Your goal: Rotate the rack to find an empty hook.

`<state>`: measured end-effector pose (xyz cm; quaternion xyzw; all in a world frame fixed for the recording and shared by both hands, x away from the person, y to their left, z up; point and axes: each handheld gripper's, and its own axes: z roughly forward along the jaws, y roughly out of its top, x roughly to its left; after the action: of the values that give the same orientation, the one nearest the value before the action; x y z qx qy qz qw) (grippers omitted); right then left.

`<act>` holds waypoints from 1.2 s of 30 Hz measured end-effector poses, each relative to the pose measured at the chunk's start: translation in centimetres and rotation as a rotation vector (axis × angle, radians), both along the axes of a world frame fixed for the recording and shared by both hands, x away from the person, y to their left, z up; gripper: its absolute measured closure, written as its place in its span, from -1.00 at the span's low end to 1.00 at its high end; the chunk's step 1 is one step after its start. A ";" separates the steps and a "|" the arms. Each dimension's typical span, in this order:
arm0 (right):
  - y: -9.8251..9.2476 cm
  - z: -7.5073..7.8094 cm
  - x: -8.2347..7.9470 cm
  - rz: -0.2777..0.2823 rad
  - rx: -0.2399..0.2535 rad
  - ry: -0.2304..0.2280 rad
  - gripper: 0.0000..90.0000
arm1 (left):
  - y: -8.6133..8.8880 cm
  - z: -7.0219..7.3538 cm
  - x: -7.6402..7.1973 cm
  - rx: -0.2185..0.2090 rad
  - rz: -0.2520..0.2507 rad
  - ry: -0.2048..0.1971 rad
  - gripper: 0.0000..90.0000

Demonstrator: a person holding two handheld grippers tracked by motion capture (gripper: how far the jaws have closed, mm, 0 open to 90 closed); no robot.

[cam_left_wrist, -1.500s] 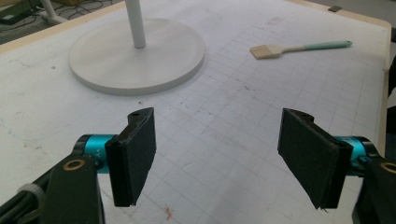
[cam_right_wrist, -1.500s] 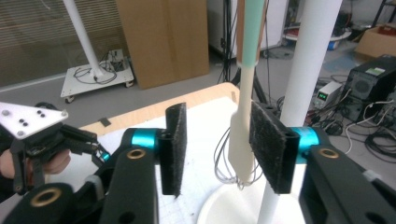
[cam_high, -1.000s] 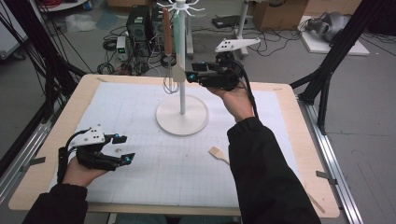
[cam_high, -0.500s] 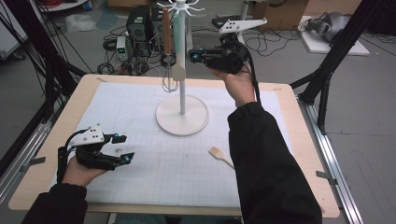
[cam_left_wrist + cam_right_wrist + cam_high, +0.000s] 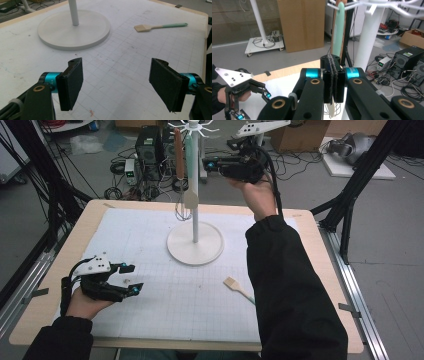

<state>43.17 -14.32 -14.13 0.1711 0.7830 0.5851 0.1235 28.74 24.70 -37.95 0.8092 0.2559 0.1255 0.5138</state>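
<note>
Currently in hand: we judge that we are stocking the rack with utensils. The right tongs are up by its hooks with no load, so this looks like the gap between one hanging and the next pick.
Right tongs: clenched, pads pressed flat together in the right gripper view. We see nothing between them.
Left tongs: released, jaws standing wide apart over bare mat. They are low at the near left of the worktop and hold nothing.
Spatula: it hangs by its mint handle from a hook at the top of the rack, just beyond the right tongs and apart from them, with its pale blade pointing down.
Whisk: it hangs beside the spatula on the same rack, brown handle up, wire loops down by the pole.
Brush: it lies flat on the worktop, to the near right of the rack's round base and well apart from both tongs. Its bristles point toward the base and its mint handle points away.
Next move, as we judge it: bring the right tongs down and clear of the hooks without knocking the hanging utensils. Then open them and take the brush by its slim handle, gripping low and square because it lies flat on the mat.
Risk: a swing close to the pole could set the spatula or whisk swaying off its hook.
</note>
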 end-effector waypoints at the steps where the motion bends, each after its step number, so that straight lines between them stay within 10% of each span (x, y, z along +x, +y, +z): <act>1: 0.1 0.2 0.0 0.000 -0.003 -0.002 0.98 | 0.0 0.0 0.0 -0.001 0.000 0.001 -0.38; 36: 3.1 3.5 0.6 -0.056 -0.006 -0.046 0.98 | 0.0 -0.1 0.1 -0.006 -0.002 0.007 -0.38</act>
<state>43.80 -11.19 -10.67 0.1790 0.7767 0.5828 0.1582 28.82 24.74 -38.02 0.8084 0.2572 0.1214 0.5153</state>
